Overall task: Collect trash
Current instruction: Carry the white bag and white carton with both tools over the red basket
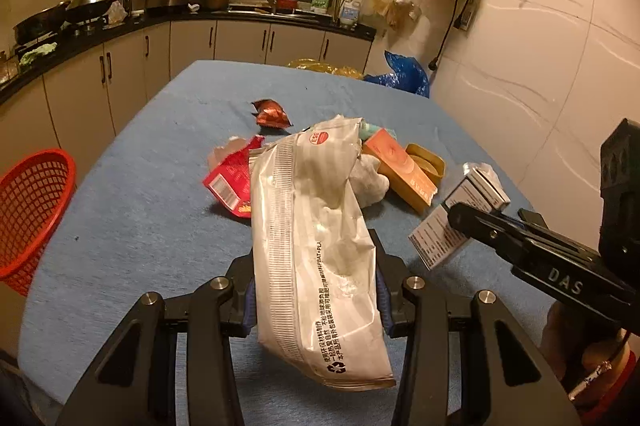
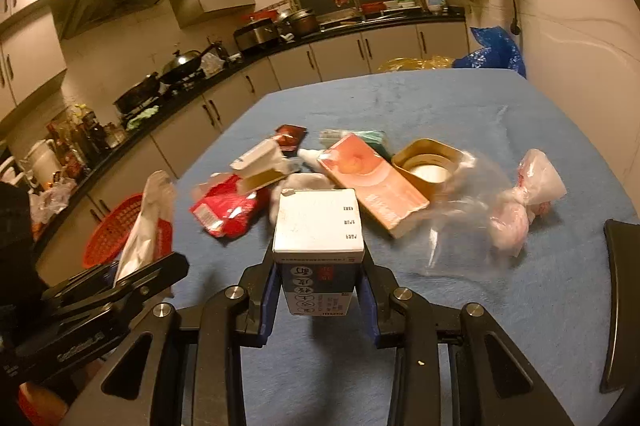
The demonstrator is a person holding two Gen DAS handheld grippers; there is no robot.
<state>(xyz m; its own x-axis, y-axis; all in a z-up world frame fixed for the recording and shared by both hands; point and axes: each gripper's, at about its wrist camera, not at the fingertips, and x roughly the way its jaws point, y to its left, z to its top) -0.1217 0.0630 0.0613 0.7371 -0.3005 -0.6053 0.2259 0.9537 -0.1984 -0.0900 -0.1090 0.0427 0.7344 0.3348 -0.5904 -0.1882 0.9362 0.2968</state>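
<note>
Right at the bottom of my left view, the left gripper (image 1: 316,290) has its jaws clenched on a long white wrapper (image 1: 316,246), which sticks up through the middle of the frame. In my right view, the right gripper (image 2: 318,290) has its jaws squeezed on a small white box (image 2: 319,226), low in the middle.

I think I am at the carrying step: both pieces of trash are picked up and need a place to go. The red basket (image 1: 30,214) sits at the left edge of the left view, just off the worktop's side. So my next move should be to swing each piece over the basket and let go.

More trash waits on the blue worktop (image 1: 140,206): a red packet (image 1: 228,182), an orange box (image 1: 404,170), a gold tin (image 2: 428,162), and a clear bag (image 2: 468,222) on the right.

The room is a dim kitchen, with cupboards and pots along the upper left and a dark window at the top.
</note>
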